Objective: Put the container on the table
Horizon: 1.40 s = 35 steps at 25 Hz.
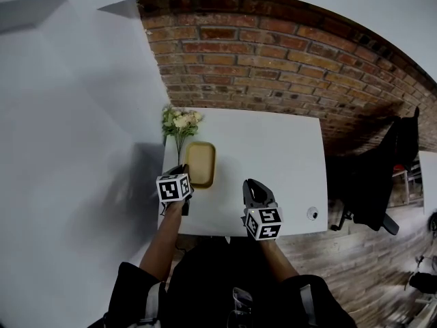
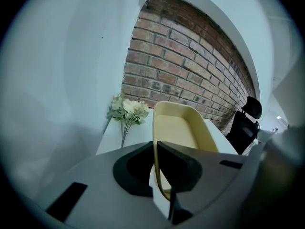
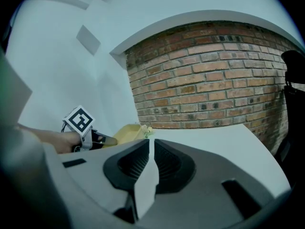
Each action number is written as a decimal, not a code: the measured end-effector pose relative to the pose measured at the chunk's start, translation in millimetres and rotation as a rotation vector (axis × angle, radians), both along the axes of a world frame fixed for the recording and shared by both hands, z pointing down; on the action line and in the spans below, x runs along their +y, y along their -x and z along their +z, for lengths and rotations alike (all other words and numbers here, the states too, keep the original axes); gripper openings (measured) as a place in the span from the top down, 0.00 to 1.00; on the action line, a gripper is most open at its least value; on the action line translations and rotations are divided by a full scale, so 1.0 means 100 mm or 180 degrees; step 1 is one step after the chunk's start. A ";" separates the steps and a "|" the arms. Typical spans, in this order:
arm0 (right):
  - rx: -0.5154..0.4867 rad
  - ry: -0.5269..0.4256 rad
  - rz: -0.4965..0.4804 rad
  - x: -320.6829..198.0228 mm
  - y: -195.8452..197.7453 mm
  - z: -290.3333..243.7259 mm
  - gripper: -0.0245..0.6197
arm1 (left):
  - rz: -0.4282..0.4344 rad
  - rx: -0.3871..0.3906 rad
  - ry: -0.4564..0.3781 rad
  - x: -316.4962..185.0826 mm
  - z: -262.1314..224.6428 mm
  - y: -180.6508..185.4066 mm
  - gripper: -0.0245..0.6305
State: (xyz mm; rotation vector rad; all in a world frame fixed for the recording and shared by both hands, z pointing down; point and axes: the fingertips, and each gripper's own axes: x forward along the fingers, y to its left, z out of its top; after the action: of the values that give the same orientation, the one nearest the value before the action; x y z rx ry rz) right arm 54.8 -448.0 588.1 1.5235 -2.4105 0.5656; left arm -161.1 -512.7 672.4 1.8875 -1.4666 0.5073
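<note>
Left hand-held gripper [image 2: 156, 146] clamped on near-end rim of yellow container [image 1: 200, 162]; thin wall pinched edge-on between jaws, per left gripper view. Right hand-held gripper [image 3: 150, 144] closed, nothing between jaws, hovering over near-middle of desk [image 1: 280, 149], well right of container, not involved.

Container loc: left part of desk, just near of flower bunch [image 1: 180, 121] at far-left corner, white wall on left. Long axis runs near–far, i.e. straight away from left hand-held gripper; body extends fwd from jaws toward brick wall [image 1: 287, 53]. Grip at short near end, so rest of tub hangs out ahead of jaws. Opening up, looks empty inside.

Contact w/ desk: can't confirm. Head view reads as sitting on or just above surface; tilt not readable from either gripper view.

Judgement: placement stage, task prob near done. Next move likely needs base flat on desk, then jaws opened and left hand-held gripper drawn back toward near edge along the long axis. Risk: letting go w/ far end raised → tub drops or skids. Flowers close at far end, so no room to push fwd. Left is the only hand in reach of the tub; right not needed.
</note>
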 end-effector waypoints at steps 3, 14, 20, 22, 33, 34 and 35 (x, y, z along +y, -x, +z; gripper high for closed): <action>0.0008 0.0016 -0.0011 -0.10 -0.01 0.02 0.92 | -0.0010 0.0015 0.0041 -0.10 0.03 0.00 0.93; 0.0045 0.0116 -0.0123 -0.41 -0.01 0.12 0.92 | -0.0054 0.0044 0.0177 -0.47 0.17 0.03 0.93; 0.0048 0.0153 -0.0159 -0.57 0.04 0.17 0.92 | -0.0043 0.0021 0.0250 -0.60 0.27 0.05 0.93; 0.0052 0.0167 -0.0165 -0.61 0.04 0.18 0.92 | -0.0040 0.0018 0.0281 -0.63 0.31 0.05 0.93; 0.0046 0.0278 -0.0058 -0.65 -0.10 0.32 0.92 | 0.0001 0.0027 0.0418 -0.77 0.52 0.00 0.93; 0.0045 0.0283 -0.0051 -0.65 -0.11 0.33 0.92 | -0.0004 0.0031 0.0428 -0.78 0.53 0.00 0.93; 0.0044 0.0288 -0.0046 -0.65 -0.12 0.34 0.92 | -0.0008 0.0034 0.0438 -0.79 0.55 -0.01 0.93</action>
State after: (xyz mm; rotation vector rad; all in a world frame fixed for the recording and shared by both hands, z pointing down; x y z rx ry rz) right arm 66.8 -513.0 622.3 1.4672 -2.3498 0.6496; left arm -160.3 -591.3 727.2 1.7780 -1.3909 0.5809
